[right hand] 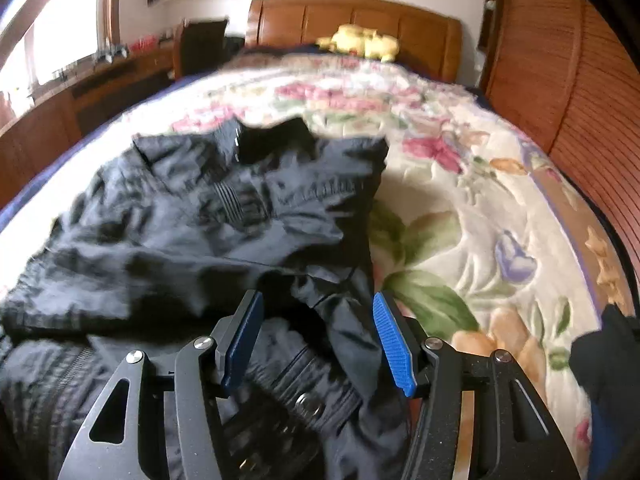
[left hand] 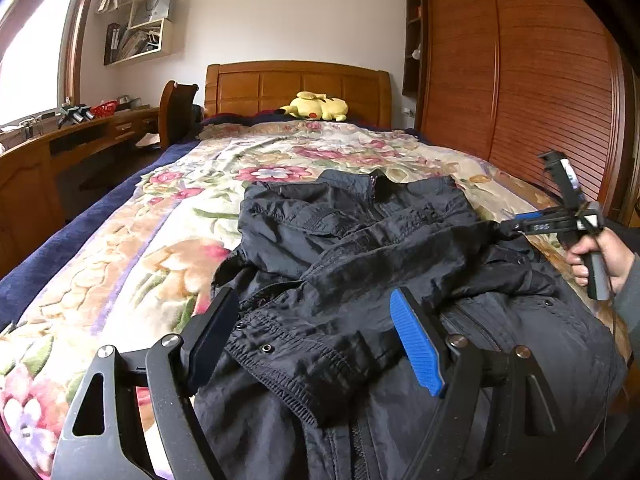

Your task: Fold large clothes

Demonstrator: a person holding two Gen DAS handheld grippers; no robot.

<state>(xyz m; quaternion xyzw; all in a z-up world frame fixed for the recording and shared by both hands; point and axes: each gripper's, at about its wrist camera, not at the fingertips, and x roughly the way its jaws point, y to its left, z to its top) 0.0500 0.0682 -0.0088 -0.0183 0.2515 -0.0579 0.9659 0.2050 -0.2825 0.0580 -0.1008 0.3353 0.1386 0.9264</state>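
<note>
A black jacket [left hand: 360, 248] lies crumpled on the flowered bedspread [left hand: 120, 240], collar toward the headboard, sleeves folded over the body. My left gripper [left hand: 316, 320] is open just above the jacket's near cuffed sleeve, with nothing between its pads. My right gripper [right hand: 318, 332] is open over the jacket's [right hand: 192, 220] right edge, its pads either side of a fold near a snap cuff. In the left wrist view the right gripper [left hand: 508, 227] shows at the far right, held by a hand, its tips at the jacket's edge.
A yellow plush toy [left hand: 316, 106] lies by the wooden headboard [left hand: 296, 84]. A wooden desk [left hand: 60, 148] and chair [left hand: 176, 112] stand left of the bed. A slatted wooden wardrobe [left hand: 540, 80] runs along the right side. Bare bedspread [right hand: 460, 220] lies right of the jacket.
</note>
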